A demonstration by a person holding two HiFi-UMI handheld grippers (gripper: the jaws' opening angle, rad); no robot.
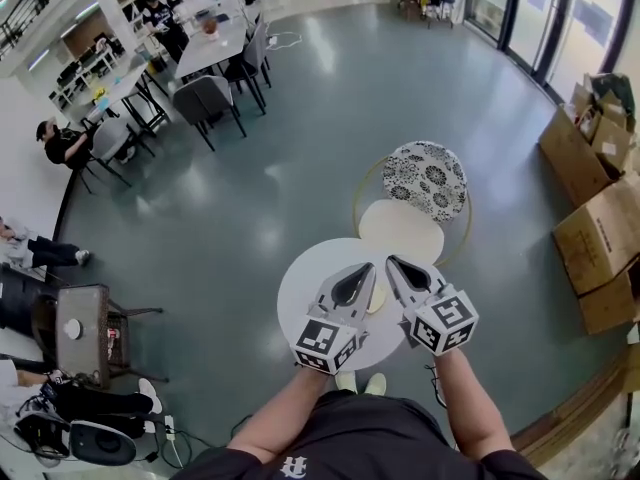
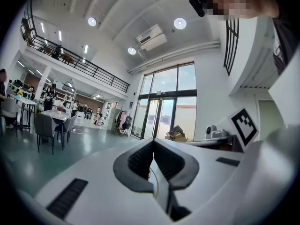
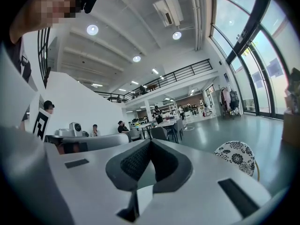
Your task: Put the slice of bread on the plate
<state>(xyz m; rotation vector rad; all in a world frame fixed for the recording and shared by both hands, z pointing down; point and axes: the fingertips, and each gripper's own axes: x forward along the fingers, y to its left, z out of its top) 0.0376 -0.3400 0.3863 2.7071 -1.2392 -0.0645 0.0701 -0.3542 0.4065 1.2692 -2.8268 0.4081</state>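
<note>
Forearms reach out from a dark shirt at the bottom of the head view, each hand carrying a gripper level above a white round table (image 1: 300, 290). The left gripper (image 1: 366, 268) is clenched: in its own view the two dark ribbed pads meet at their tips with nothing between them. The right gripper (image 1: 392, 261) is clenched the same way, pads pressed tip to tip and empty.

On the table between the two grippers lies a pale cream sliver (image 1: 376, 300), mostly hidden under the left gripper. Whether it is the slice of bread or part of a plate cannot be told. Neither gripper touches it.

Just past the table's far edge sits a round cream disc (image 1: 400, 230). Behind that is a black-and-white flower-patterned stool (image 1: 425, 176) ringed by a thin gold frame. Cardboard boxes (image 1: 598, 240) stand to the right, and desks with grey chairs (image 1: 210, 63) are well apart across the grey-green floor (image 1: 300, 148).
</note>
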